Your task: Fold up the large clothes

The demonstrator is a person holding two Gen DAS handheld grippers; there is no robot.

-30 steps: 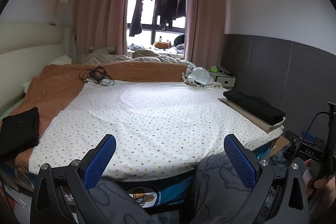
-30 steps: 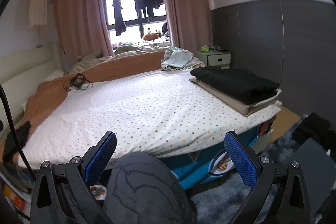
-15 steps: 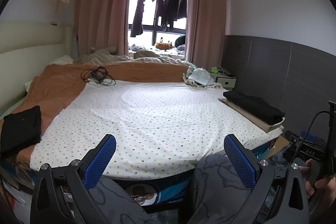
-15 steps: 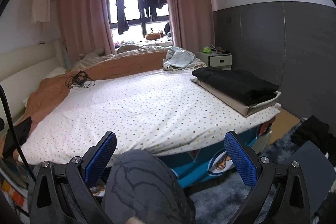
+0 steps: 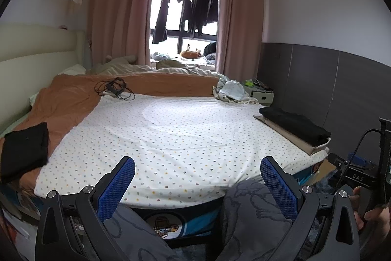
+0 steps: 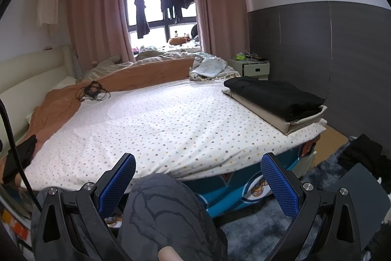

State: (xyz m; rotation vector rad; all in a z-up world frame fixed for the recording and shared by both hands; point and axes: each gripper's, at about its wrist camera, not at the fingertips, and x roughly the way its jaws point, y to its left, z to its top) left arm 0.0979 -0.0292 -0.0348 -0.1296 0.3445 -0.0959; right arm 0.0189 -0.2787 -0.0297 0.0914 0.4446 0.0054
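Both tools are held spread wide and empty above the person's knees: left tool [image 5: 197,175], right tool [image 6: 198,175]. A folded black garment [image 6: 276,96] is stacked on a beige folded piece [image 6: 266,114] at the bed's [image 6: 158,124] right edge.

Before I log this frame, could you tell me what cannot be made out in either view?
- Black stack, right wrist view: cut off by the left edge.
- Dark clothes on the floor, right wrist view: type unclear, partly behind a grey board.
- Nightstand items, left wrist view: too small.
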